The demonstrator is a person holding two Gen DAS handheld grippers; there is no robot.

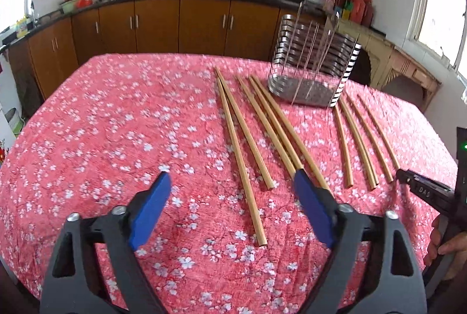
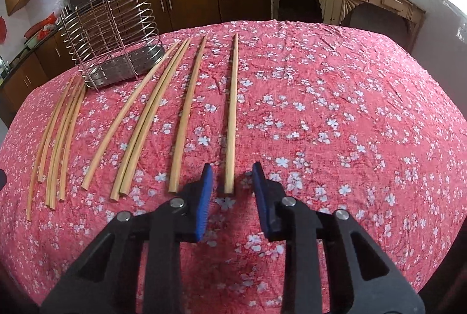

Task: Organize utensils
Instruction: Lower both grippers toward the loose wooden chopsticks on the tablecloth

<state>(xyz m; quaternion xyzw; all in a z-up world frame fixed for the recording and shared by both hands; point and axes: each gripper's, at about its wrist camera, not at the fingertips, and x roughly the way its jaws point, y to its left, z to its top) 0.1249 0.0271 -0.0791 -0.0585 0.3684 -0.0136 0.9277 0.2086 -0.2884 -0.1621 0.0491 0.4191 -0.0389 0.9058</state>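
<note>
The only legible writing is "DAS" on the right gripper [image 1: 420, 188], seen at 3 o'clock in the left wrist view. Nine wooden chopsticks [image 2: 186, 115] lie loose on the pink floral tablecloth [image 2: 335, 109], with one wire utensil holder [image 2: 112, 36] standing at 11 o'clock beyond them. The left gripper [image 1: 232, 182] is spread wide and holds nothing; the right gripper's blue pads [image 2: 205, 182] are partly open astride the end of the rightmost chopstick [image 2: 232, 115], not touching it.
</note>
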